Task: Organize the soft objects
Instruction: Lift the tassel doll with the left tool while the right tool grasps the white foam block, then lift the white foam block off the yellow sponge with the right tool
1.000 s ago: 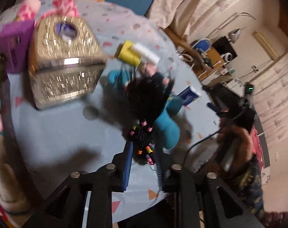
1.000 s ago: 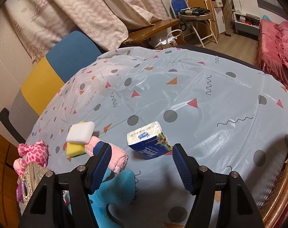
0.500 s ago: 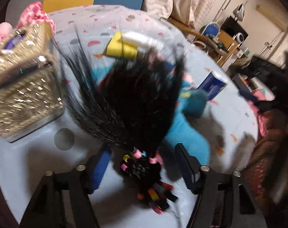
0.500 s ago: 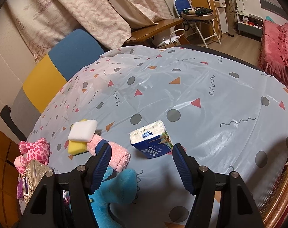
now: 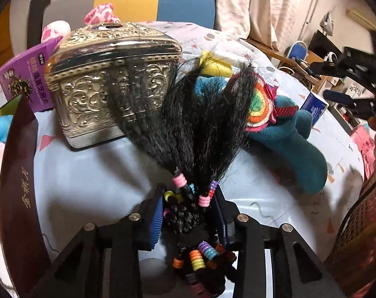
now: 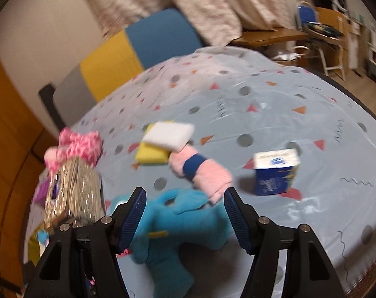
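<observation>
A black hair piece (image 5: 195,129) with coloured beads and a rainbow disc (image 5: 258,108) fans out over the table against the gold box (image 5: 108,87). Its beaded braids sit between the fingers of my left gripper (image 5: 188,198). The jaws are closing and the pads touch the bundle. My right gripper (image 6: 184,196) is open and hangs over a blue plush toy (image 6: 183,218), which also lies beside the hair (image 5: 287,144). Beyond the plush lie a pink rolled towel (image 6: 200,171) and a white sponge (image 6: 168,136) stacked on a yellow one (image 6: 150,152).
A tissue pack (image 6: 275,171) stands to the right on the patterned tablecloth (image 6: 262,104). A pink spotted plush (image 6: 76,146) and a purple box (image 5: 26,79) sit behind the gold box. A dark red box edge (image 5: 19,173) rises at the left. A chair (image 6: 138,49) stands behind the table.
My left gripper dropped toward the table. Its jaws widened, then narrowed on the beaded braids, and the hair now lies spread. My right gripper swung left from the tissue pack to over the blue plush.
</observation>
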A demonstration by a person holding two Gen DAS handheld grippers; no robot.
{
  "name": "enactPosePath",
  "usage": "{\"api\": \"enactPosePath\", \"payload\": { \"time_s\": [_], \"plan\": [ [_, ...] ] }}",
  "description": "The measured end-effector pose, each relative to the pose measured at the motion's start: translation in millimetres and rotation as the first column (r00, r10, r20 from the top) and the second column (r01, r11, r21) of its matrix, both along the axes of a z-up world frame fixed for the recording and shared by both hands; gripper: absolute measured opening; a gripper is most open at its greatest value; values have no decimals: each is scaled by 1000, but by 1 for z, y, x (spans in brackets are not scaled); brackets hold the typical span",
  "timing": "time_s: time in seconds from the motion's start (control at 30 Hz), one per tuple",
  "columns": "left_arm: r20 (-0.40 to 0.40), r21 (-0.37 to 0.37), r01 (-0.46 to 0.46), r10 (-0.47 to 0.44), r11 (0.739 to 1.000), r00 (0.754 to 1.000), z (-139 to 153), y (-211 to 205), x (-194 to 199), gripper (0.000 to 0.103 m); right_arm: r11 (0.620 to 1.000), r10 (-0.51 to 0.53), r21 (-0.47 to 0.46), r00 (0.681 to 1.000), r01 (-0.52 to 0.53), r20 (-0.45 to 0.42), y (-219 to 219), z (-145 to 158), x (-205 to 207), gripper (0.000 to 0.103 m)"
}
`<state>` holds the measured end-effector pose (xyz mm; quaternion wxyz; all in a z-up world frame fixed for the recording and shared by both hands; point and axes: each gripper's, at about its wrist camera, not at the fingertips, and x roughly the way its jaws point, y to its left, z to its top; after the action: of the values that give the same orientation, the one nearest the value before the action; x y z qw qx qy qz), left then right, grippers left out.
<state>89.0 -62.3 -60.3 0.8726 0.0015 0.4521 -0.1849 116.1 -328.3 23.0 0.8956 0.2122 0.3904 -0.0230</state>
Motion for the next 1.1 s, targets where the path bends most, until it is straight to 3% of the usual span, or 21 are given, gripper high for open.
{"api": "enactPosePath", "payload": {
  "time_s": [0.13,0.23,0.43,0.57,0.73,0.83,0.9,1.1],
  "plan": [
    [47,15,24,-25,1000,999,-5,2,-6,37,990,127,-41,985,-132,-117,25,-13,17,53],
    [41,-28,20,-19,999,999,-8,7,-3,37,968,204,-115,967,-223,-153,42,-12,33,52],
    [45,-63,36,-33,997,998,-9,17,-4,37,913,332,-172,919,-370,-213,51,-3,93,53],
    [41,-85,48,-45,995,998,-10,24,-5,37,870,381,-221,886,-440,-265,46,-1,138,66],
    [38,-105,54,-51,993,998,-8,37,-9,37,783,434,-276,807,-558,-401,49,-18,182,70],
    [26,-124,52,-49,991,998,-9,42,-8,37,722,432,-333,771,-607,-469,55,-30,202,82],
    [18,-134,47,-45,990,999,-9,45,-5,37,691,449,-337,746,-639,-493,57,-35,213,83],
    [5,-155,37,-37,987,999,-8,56,-6,37,651,466,-310,687,-693,-557,62,-56,237,83]
  ]
}}
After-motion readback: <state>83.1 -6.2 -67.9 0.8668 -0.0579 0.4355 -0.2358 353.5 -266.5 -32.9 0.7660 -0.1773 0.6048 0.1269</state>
